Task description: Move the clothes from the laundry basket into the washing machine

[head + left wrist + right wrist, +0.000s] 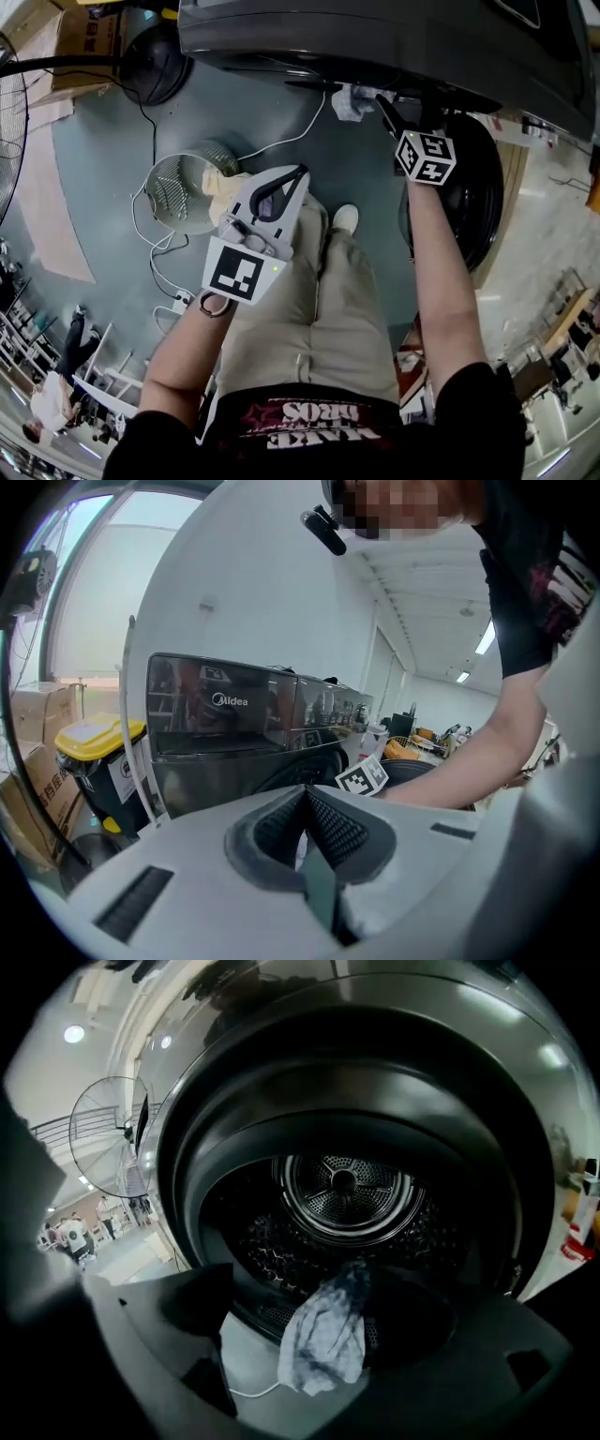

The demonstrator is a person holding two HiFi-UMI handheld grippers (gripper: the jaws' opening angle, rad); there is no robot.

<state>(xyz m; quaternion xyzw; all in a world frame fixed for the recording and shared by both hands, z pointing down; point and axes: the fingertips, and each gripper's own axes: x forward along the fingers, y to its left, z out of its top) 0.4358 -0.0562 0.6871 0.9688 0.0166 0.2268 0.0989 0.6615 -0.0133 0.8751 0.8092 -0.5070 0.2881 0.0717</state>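
Observation:
The dark washing machine stands at the top of the head view with its round door swung open to the right. My right gripper is at the drum mouth, jaws wide open. A pale blue-white cloth droops between them over the drum's rim, against the right-hand finger; no pad presses on it. My left gripper is shut and empty, over my thigh beside the white wire laundry basket, which holds a light garment. Its pads meet in the left gripper view.
White cables and a power strip lie on the grey floor by the basket. A standing fan, a black round base and cardboard boxes stand at the left. A yellow-lidded bin is beside the machine.

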